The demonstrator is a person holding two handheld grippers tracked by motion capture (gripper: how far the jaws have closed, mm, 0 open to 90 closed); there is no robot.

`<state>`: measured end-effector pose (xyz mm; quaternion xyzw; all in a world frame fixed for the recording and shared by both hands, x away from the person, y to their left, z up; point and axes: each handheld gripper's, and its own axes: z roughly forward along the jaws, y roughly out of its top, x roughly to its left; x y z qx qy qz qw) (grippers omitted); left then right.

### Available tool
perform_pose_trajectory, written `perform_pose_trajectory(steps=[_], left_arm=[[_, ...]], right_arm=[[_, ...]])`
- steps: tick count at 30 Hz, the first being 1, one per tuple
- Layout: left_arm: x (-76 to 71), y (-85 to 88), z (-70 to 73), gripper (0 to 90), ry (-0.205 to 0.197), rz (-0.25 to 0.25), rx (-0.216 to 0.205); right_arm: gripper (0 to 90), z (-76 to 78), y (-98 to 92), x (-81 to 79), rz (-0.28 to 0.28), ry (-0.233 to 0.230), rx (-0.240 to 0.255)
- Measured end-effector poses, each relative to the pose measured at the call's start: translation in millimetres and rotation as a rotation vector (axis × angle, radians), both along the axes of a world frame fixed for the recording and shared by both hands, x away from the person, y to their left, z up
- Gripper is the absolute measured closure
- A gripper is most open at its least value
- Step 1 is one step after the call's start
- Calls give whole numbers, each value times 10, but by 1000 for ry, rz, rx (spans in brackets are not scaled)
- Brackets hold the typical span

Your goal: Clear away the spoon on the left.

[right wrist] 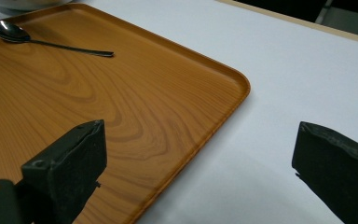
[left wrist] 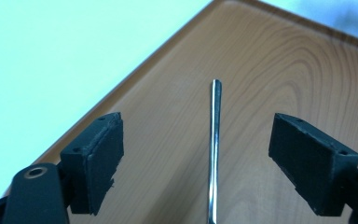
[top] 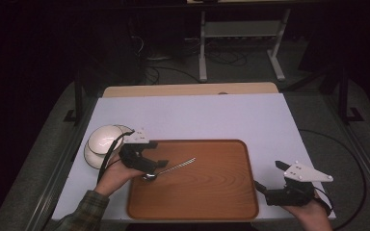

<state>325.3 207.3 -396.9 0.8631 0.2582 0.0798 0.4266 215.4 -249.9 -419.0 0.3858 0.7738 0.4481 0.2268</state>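
step: spoon (top: 169,168) released on tray (top: 231,192) | left gripper (top: 150,159) wide open, empty; right gripper (top: 270,177) open, empty | next: back off toward 7 o'clock

No readable text, label, brand, number or sign appears anywhere: none on the brown wood-grain tray (top: 221,192), the shiny metal spoon (top: 171,168), the white upturned bowl (top: 103,137) or the pale grey desk (top: 197,115).

White table (top: 197,115) with wooden tray (top: 212,192), bowl (top: 101,139)
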Motion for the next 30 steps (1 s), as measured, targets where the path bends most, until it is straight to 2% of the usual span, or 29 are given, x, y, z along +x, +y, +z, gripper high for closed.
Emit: perform_pose_trajectory(steps=[4, 11, 16, 20, 26, 30], left_arm=[[-91, 127, 24, 153, -48, 19, -14], [-283, 401, 32, 146, -101, 64, -63], [-417, 572, 1, 146, -103, 92, -83], [-520, 685, -26, 145, -115, 104, -74], [-605, 875, -95, 145, -107, 132, -81], [-605, 835, -94, 146, -109, 125, -94]], right_arm=[[24, 4, 1, -5, 1, -2, -1], [24, 7, 8, -10, 6, -3, -1], [24, 8, 18, -12, 8, -4, -1], [24, 9, 20, -13, 9, -5, -1], [24, 9, 26, -14, 13, -5, 0], [24, 9, 31, -12, 15, -5, 0]])
